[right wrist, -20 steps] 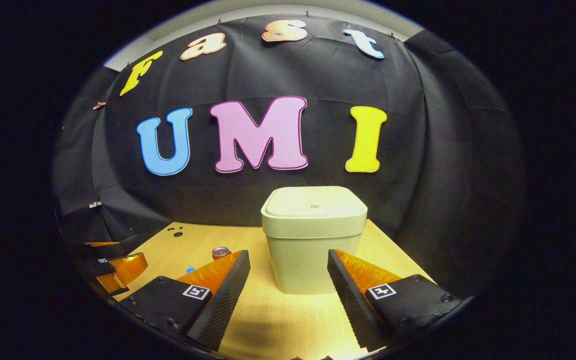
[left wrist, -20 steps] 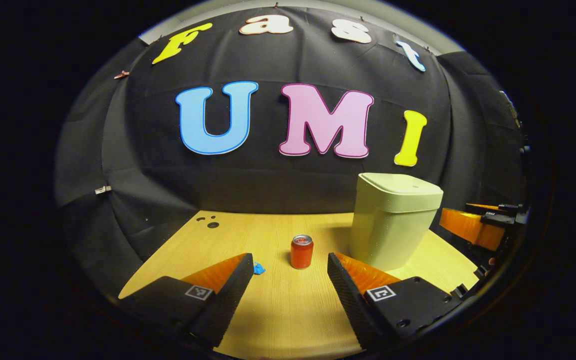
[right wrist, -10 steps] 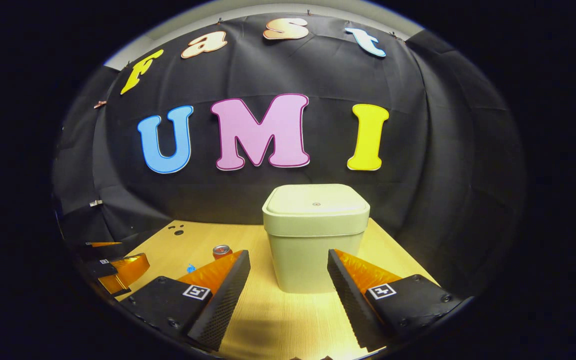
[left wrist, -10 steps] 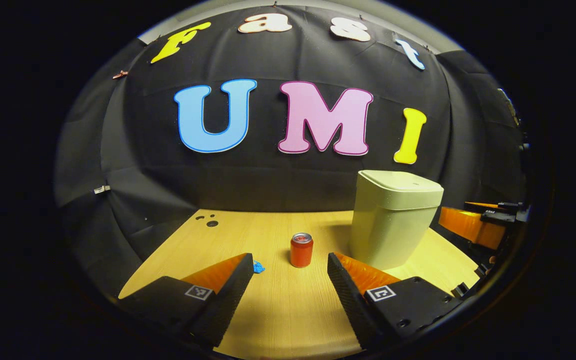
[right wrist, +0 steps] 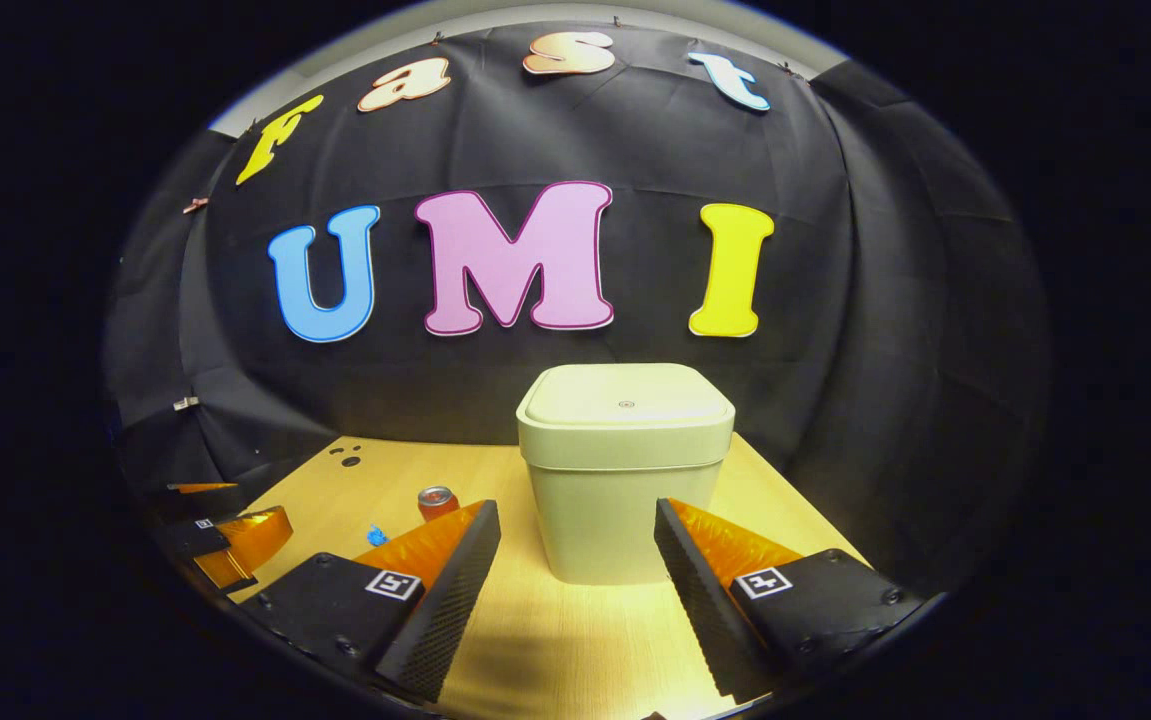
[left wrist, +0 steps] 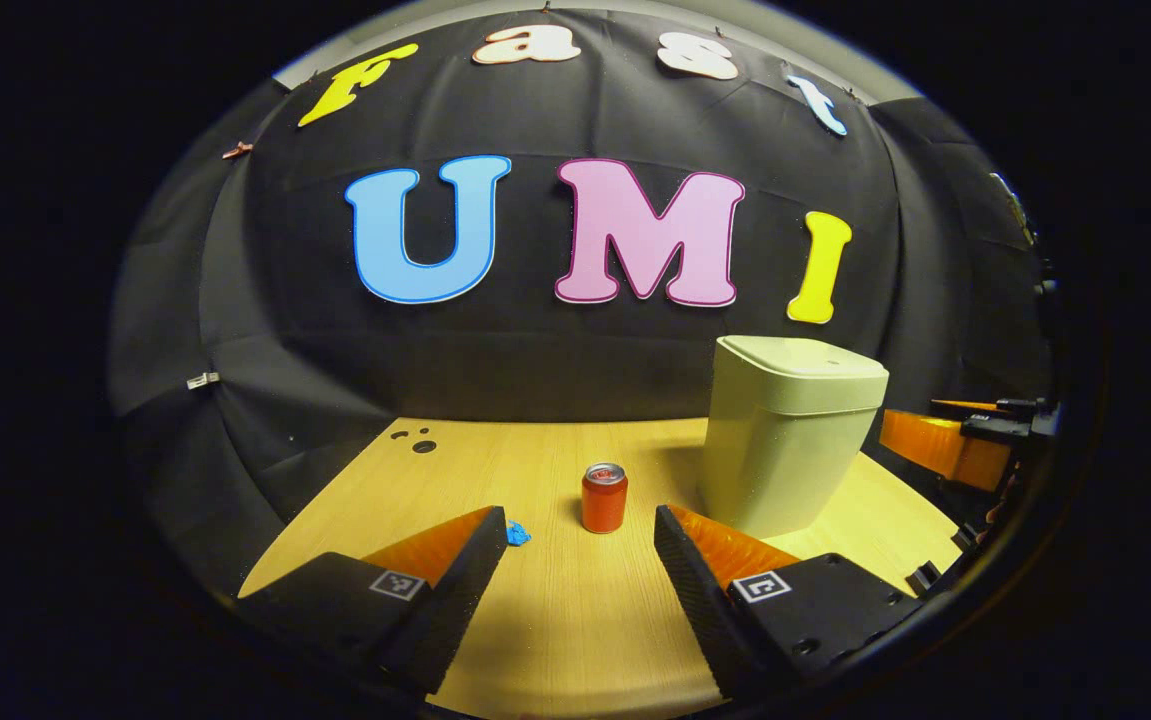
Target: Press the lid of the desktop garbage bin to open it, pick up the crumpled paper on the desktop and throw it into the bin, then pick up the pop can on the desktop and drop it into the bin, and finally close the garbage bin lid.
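Two grippers hang above a pale wood-grain tabletop (left wrist: 575,620), each with its ribbed fingers spread wide and holding nothing. In the left gripper view, the left gripper (left wrist: 580,545) frames a small red cylindrical pop can (left wrist: 604,497) with a silvery top, standing upright just beyond the fingertips; its label is too small to read. A tiny crumpled blue scrap of paper (left wrist: 517,535) lies left of the can, beside the left finger. To the right stands a cream, smooth plastic garbage bin (left wrist: 785,440), squarish with rounded corners, its flat lid (right wrist: 627,396) shut. In the right gripper view, the right gripper (right wrist: 577,545) faces the bin head-on; the lid bears a small central dot. Square black-and-white markers sit on both grippers' finger mounts.
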### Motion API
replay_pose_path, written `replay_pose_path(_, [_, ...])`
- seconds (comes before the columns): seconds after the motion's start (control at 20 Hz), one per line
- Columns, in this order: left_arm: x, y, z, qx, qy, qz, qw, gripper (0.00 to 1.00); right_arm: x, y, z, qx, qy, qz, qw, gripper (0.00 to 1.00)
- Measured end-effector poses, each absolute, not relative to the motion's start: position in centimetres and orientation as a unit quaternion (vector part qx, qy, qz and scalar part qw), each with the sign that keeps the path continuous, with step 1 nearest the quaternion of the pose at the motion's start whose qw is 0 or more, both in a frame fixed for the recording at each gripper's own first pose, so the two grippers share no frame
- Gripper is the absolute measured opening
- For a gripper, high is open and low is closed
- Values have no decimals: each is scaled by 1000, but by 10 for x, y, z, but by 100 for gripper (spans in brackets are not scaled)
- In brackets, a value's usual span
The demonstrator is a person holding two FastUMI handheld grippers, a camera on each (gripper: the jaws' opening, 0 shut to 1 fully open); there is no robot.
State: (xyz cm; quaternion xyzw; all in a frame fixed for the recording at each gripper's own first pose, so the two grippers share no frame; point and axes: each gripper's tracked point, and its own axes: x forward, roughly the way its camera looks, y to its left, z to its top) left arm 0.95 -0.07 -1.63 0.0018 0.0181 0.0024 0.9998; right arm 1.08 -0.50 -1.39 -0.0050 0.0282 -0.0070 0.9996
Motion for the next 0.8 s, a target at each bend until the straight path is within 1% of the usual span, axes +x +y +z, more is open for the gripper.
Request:
replay_pose_path(0.05, [10, 0, -16, 1, 18, 2, 1000, 95, 11, -4, -13, -7, 28, -5, 1000, 96])
replay_pose_path(0.1, [11, -1, -17, 1, 18, 2, 1000, 95, 10, -2, -12, -8, 28, -3, 1000, 90])
replay_pose_path(0.15, [12, -1, -16, 2, 18, 2, 1000, 96, 9, -1, -11, -11, 26, -2, 1000, 87])
replay_pose_path(0.2, [12, 0, -17, 2, 18, 2, 1000, 96, 9, -1, -9, -14, 24, -2, 1000, 80])
replay_pose_path(0.25, [12, -1, -15, 1, 18, 0, 1000, 95, 10, 0, -7, -15, 22, -1, 1000, 76])
replay_pose_path(0.3, [13, -2, -17, 1, 18, -1, 1000, 96, 10, 1, -6, -16, 22, -1, 1000, 64])
replay_pose_path(0.45, [13, -3, -19, 1, 21, -4, 1000, 96, 10, 7, -5, -4, 27, 15, 1000, 44])
replay_pose_path(0.5, [13, -3, -18, 0, 21, -5, 1000, 96, 10, 10, -2, 0, 26, 21, 999, 22])
replay_pose_path(0.55, [13, -3, -18, 0, 21, -4, 1000, 96, 10, 16, -2, -3, 26, 30, 999, 22])
replay_pose_path(0.7, [12, -3, -20, -2, 23, -5, 1000, 95, 12, 14, -4, -14, 25, 25, 999, 16])
replay_pose_path(0.75, [13, -3, -20, -2, 24, -5, 1000, 96, 12, 13, -4, -14, 30, 21, 999, 6])
replay_pose_path(0.8, [12, -2, -21, -3, 24, -4, 1000, 96, 13, 17, -5, -8, 32, 32, 999, 7])
